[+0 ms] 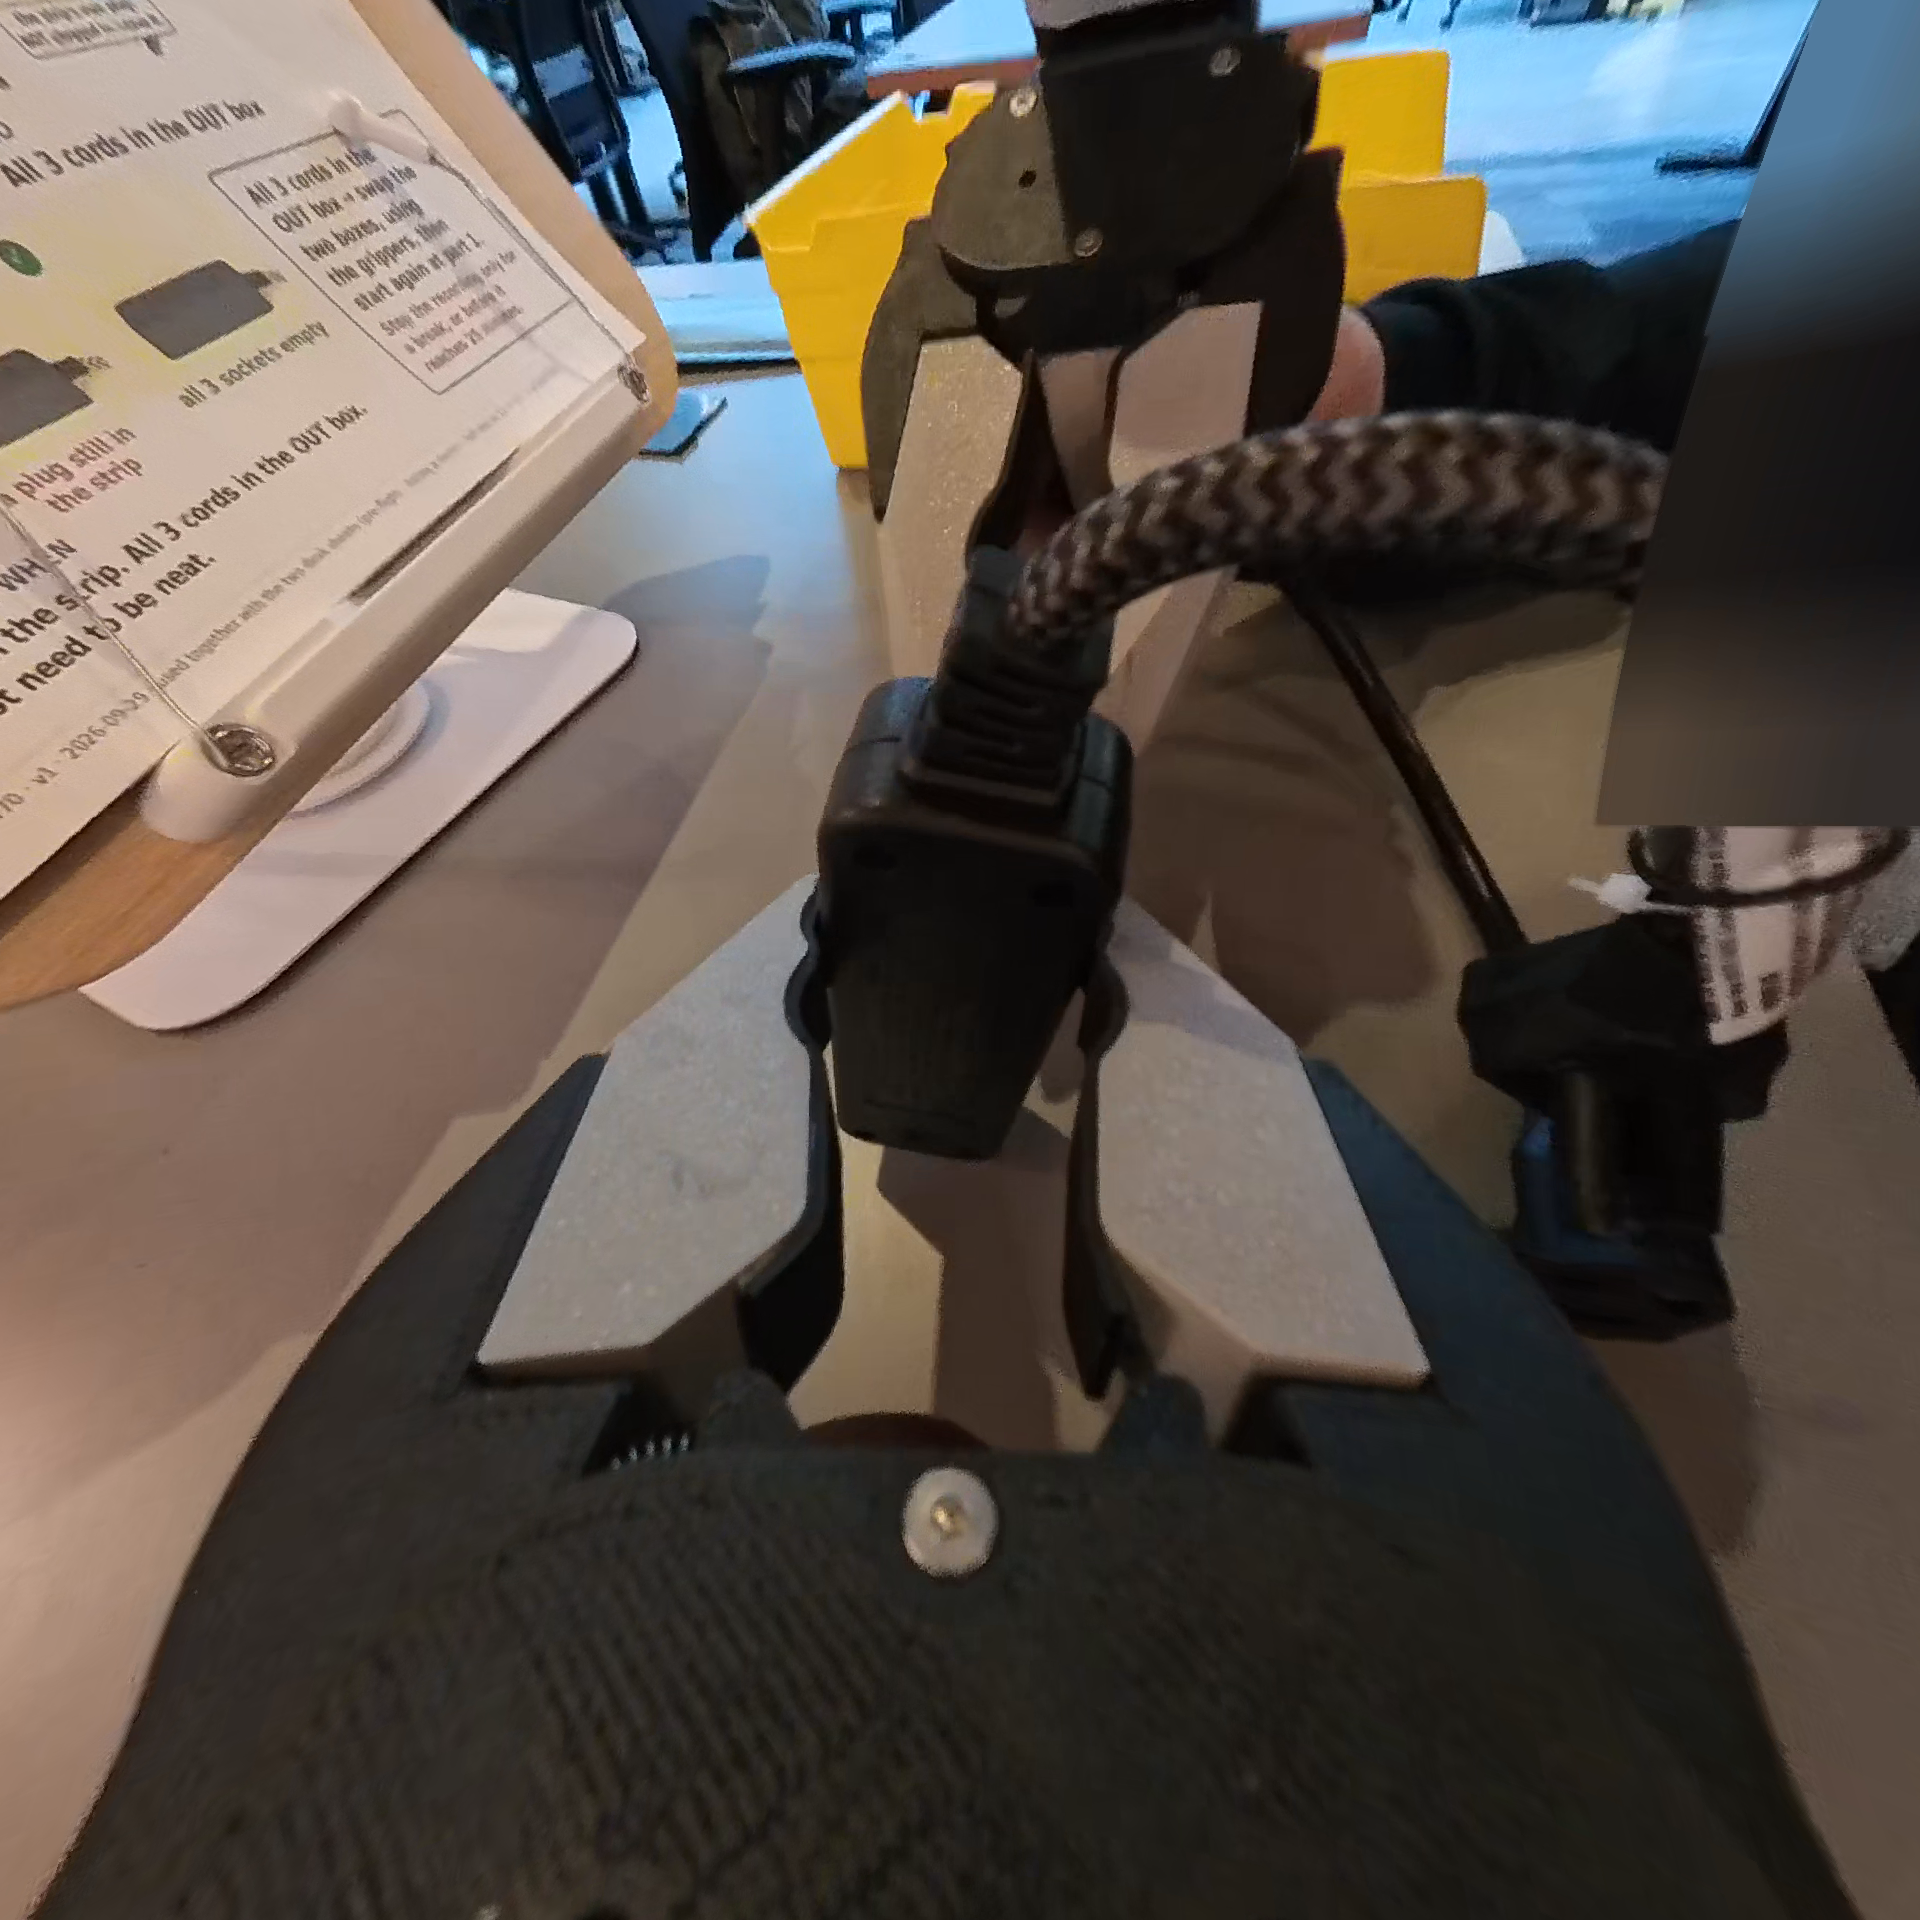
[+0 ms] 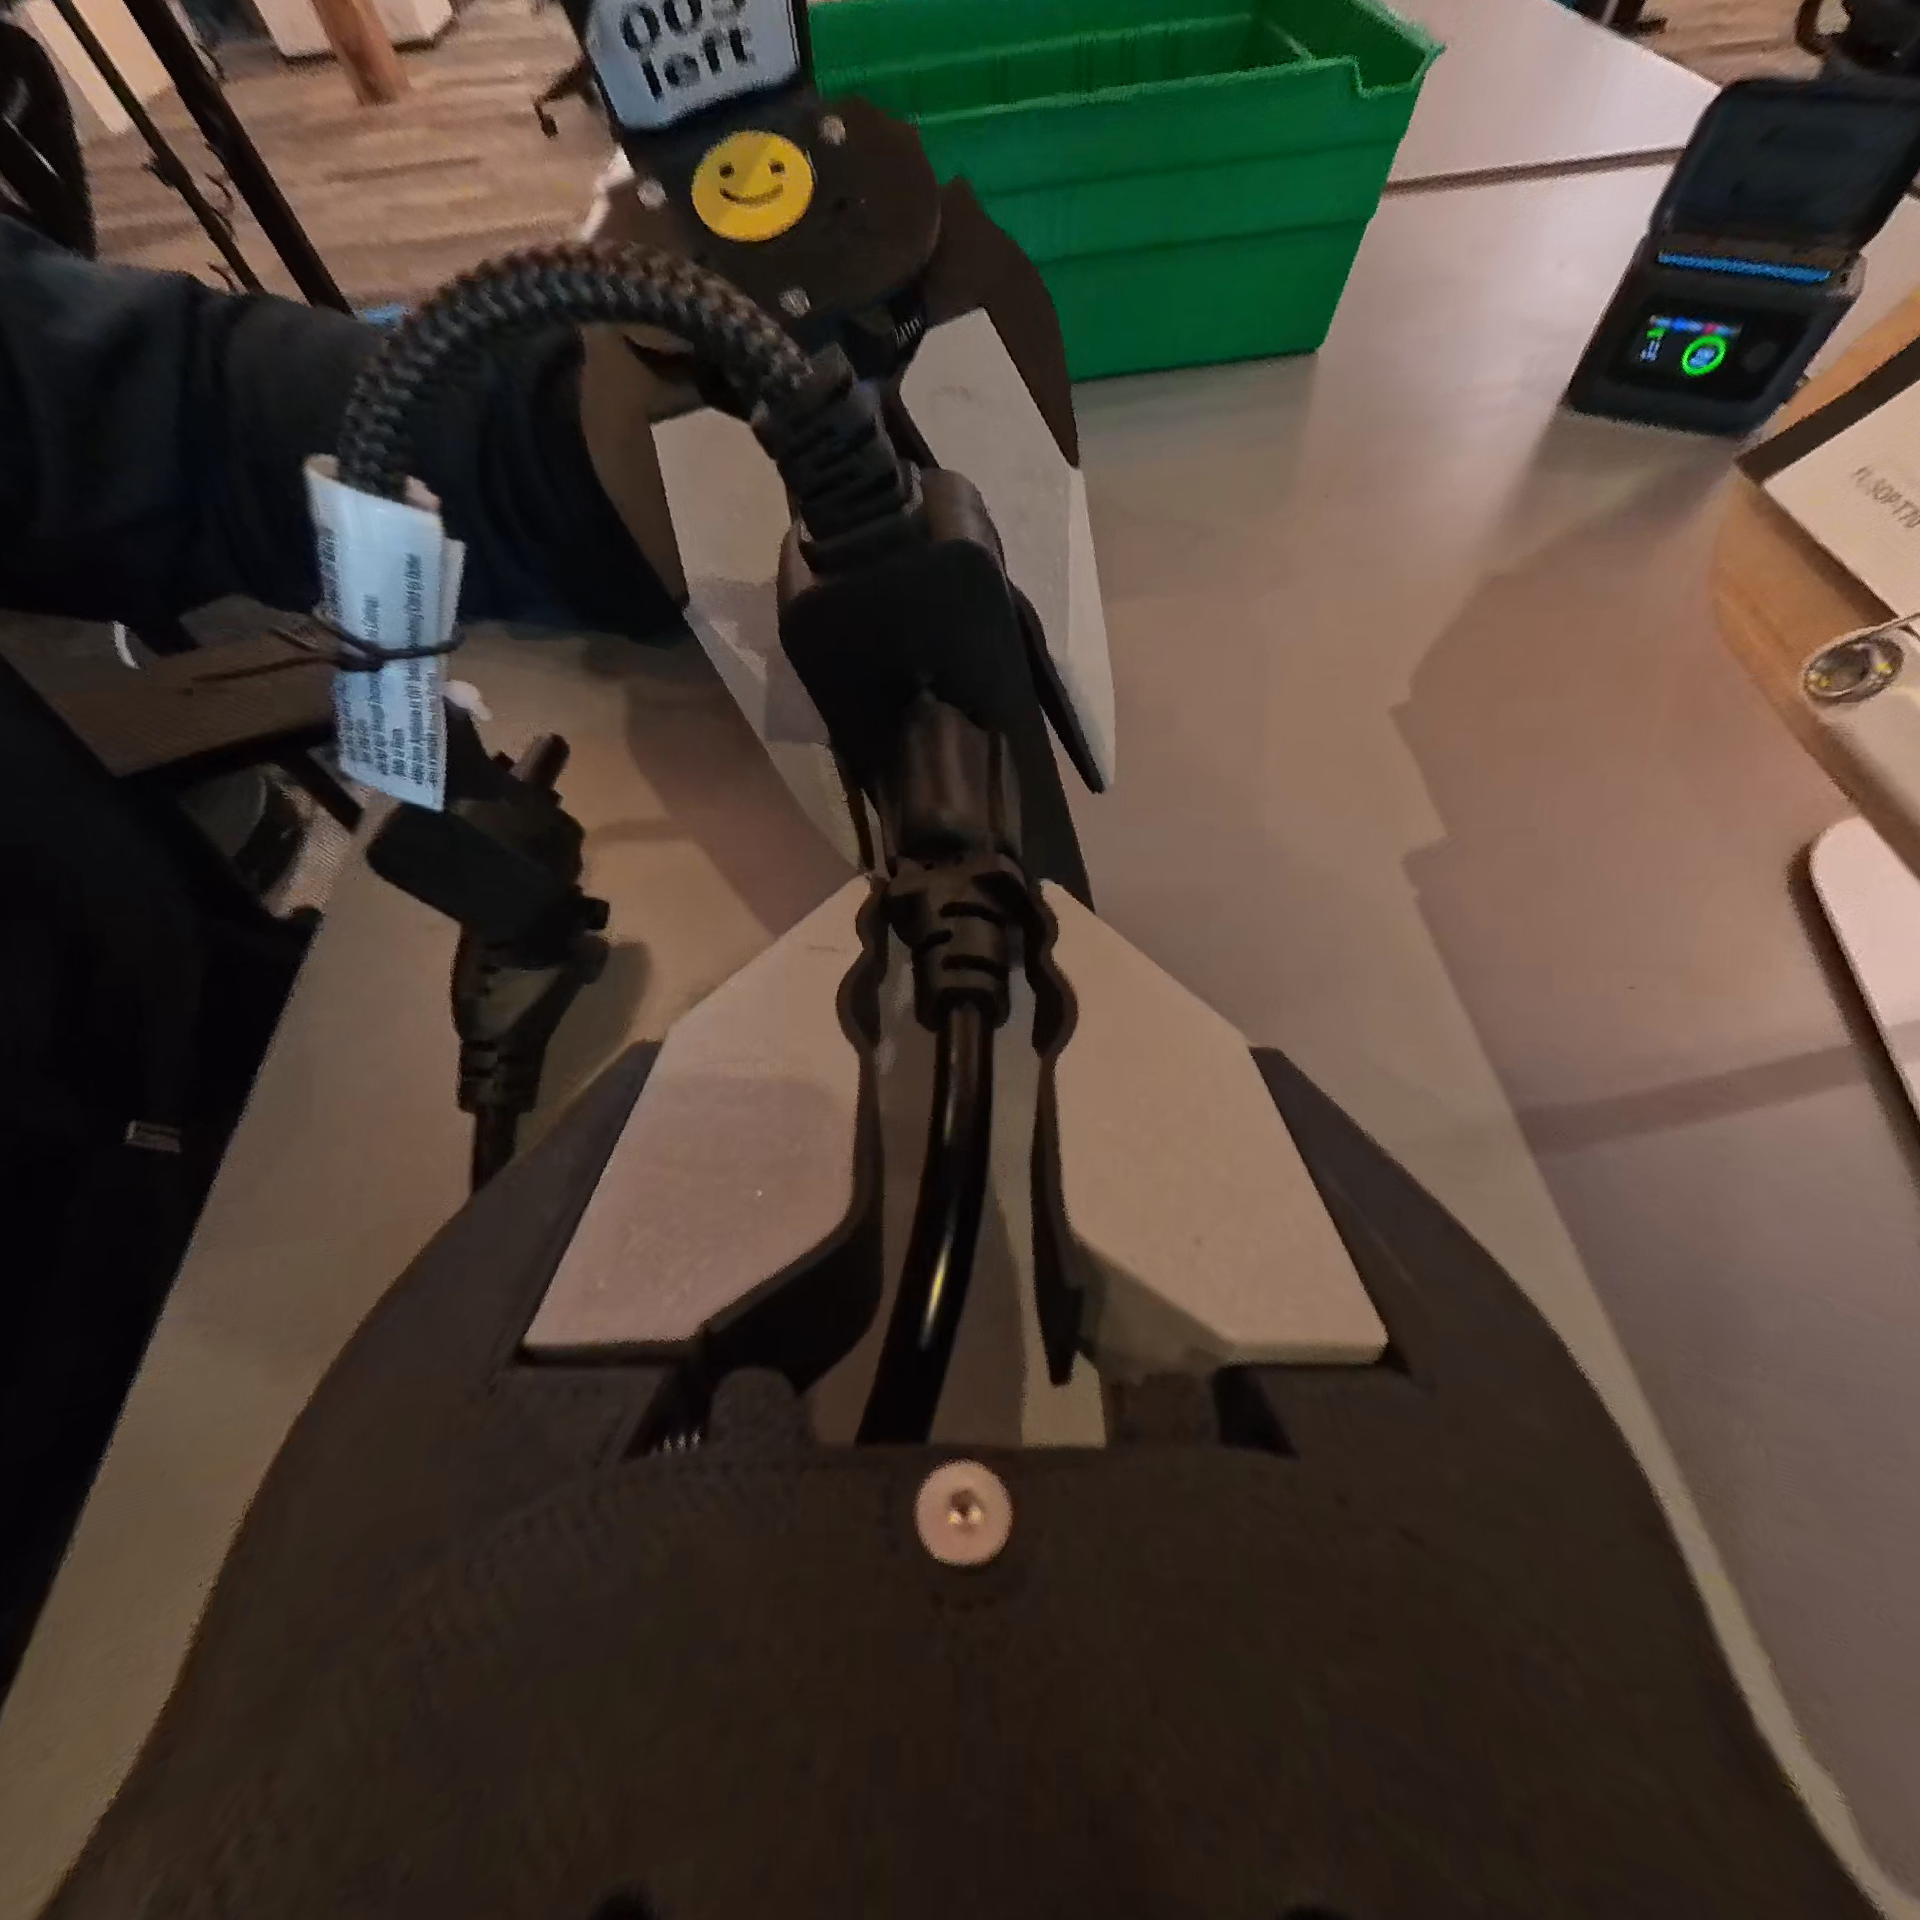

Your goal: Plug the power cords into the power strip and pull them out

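Black socket block [image 1: 961, 966] pinched by left fingers [image 1: 665, 1132]; right fingers [image 2: 1153, 1143] pinch the plug [image 2: 951, 935]. Misalignment could jam it.

Worktop [image 2: 1351, 644] left open on the right; far side blocked by green bin [image 2: 1143, 187], sign stand [image 1: 312, 675] w/ yellow bin [image 1: 831, 270].

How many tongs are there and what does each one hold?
2. The left tongs grip a black socket block on the braided cord. The right tongs, facing them, grip the black plug by its ribbed neck.
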Motion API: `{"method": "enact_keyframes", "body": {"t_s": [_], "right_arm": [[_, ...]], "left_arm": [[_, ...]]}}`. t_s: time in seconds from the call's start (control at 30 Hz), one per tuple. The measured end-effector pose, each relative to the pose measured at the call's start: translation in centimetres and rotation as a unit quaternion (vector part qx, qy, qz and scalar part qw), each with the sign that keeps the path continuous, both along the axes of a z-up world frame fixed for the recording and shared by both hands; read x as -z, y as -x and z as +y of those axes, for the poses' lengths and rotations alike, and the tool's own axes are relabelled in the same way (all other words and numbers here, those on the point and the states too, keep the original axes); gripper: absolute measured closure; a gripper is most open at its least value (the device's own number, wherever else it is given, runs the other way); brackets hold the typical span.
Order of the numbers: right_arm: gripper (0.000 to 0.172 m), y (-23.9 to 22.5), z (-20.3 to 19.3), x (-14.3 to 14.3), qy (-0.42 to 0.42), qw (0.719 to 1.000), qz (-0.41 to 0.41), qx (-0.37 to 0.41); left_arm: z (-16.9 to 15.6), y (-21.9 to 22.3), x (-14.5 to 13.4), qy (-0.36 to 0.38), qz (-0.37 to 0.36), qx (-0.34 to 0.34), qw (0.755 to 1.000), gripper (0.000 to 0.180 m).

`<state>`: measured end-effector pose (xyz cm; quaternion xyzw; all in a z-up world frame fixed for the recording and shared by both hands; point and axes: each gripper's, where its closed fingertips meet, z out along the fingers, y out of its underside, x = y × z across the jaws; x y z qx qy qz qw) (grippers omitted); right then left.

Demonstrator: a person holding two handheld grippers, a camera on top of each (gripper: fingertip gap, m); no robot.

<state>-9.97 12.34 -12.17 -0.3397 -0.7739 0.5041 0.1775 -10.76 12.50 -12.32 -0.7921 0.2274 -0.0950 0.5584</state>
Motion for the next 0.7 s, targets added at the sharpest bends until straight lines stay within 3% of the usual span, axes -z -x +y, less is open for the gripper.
{"method": "enact_keyframes", "body": {"t_s": [0.17, 0.3, 0.4, 0.53, 0.7], "right_arm": [[0.135, -0.3, 1.9, -5.8, 0.123, 0.990, 0.072, 0.018], [0.145, -1.3, 5.1, -10.2, 0.241, 0.962, 0.126, 0.036], [0.146, -0.8, 6.6, -9.8, 0.253, 0.957, 0.123, 0.067], [0.136, 0.5, 6.3, -6.9, 0.206, 0.972, 0.082, 0.082], [0.118, 0.1, 1.4, -4.6, 0.218, 0.976, 0.018, -0.012]], "left_arm": [[-0.3, 0.0, -2.3, -0.043, -0.074, 0.014, 0.996, 0.137], [-0.6, 0.5, -4.8, -0.095, -0.156, 0.022, 0.983, 0.138], [-1.1, 0.3, -7.0, -0.136, -0.236, 0.043, 0.961, 0.137], [-1.8, 0.1, -9.3, -0.182, -0.313, 0.064, 0.930, 0.137], [-2.1, -0.7, -9.8, -0.199, -0.306, 0.066, 0.929, 0.137]]}}
